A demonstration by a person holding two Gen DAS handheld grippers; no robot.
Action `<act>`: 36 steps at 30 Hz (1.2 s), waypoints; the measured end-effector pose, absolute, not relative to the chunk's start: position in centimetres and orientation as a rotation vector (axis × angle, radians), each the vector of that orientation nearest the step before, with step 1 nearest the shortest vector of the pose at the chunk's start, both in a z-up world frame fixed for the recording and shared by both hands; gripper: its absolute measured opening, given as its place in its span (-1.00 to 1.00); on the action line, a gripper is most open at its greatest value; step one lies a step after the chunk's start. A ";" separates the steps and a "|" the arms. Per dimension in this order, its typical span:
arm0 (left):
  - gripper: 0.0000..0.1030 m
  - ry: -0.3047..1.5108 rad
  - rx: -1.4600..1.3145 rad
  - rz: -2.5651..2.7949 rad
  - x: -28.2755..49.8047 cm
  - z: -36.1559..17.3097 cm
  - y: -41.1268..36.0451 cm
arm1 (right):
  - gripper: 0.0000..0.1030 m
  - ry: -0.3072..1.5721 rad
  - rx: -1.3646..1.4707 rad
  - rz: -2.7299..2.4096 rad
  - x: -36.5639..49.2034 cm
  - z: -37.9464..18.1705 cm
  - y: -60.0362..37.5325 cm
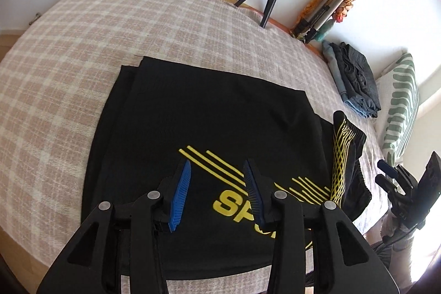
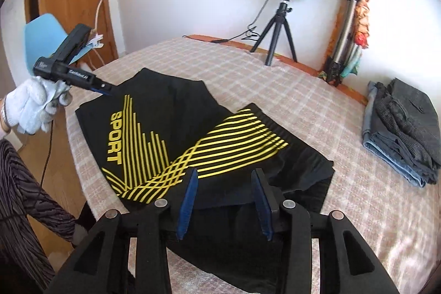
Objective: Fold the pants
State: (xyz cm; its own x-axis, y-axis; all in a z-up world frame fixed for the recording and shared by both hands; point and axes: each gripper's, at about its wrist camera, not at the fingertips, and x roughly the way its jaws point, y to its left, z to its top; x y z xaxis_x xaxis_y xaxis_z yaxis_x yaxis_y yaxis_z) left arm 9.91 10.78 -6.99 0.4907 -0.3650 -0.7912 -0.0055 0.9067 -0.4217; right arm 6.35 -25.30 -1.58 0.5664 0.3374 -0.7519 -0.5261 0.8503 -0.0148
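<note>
Black pants (image 1: 209, 112) with yellow stripes and a yellow "SPORT" print lie partly folded on the checked bedspread; they also show in the right wrist view (image 2: 176, 128). My left gripper (image 1: 217, 164) is open and empty, hovering above the print. It also shows in the right wrist view (image 2: 106, 90) at the pants' far left corner, held by a white-gloved hand. My right gripper (image 2: 226, 175) is open and empty above the near folded edge with the waistband (image 2: 264, 126). It shows at the right edge of the left wrist view (image 1: 386, 172).
A stack of folded grey and blue garments (image 2: 402, 126) lies at the right of the bed (image 2: 275, 79). A ring light on a tripod (image 2: 281, 26) and a folded tripod (image 2: 344, 40) stand at the far edge. A striped pillow (image 1: 399, 106) is right.
</note>
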 end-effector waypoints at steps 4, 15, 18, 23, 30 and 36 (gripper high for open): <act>-0.26 1.041 -0.406 -0.357 10.8 -6.7 6.0 | -0.18 0.882 -0.098 0.374 7.8 -1.9 -29.6; -0.06 1.144 -0.408 -0.569 13.6 -8.8 -4.8 | -0.04 1.006 0.069 0.287 7.5 -5.4 -36.7; -0.06 1.167 -0.427 -0.596 14.0 -9.4 -6.3 | -0.04 1.000 0.106 0.285 7.2 -5.3 -37.7; -0.16 1.135 -0.367 -0.601 13.9 -9.1 -8.8 | -0.04 0.990 0.132 0.273 7.1 -5.0 -38.5; -0.71 1.010 -0.184 -0.764 11.3 -6.3 -13.8 | -0.04 0.956 0.192 0.270 7.3 -4.1 -39.4; -0.71 1.046 -0.049 -0.944 8.2 -6.8 -18.1 | -0.02 0.937 0.307 0.286 8.1 -3.6 -41.0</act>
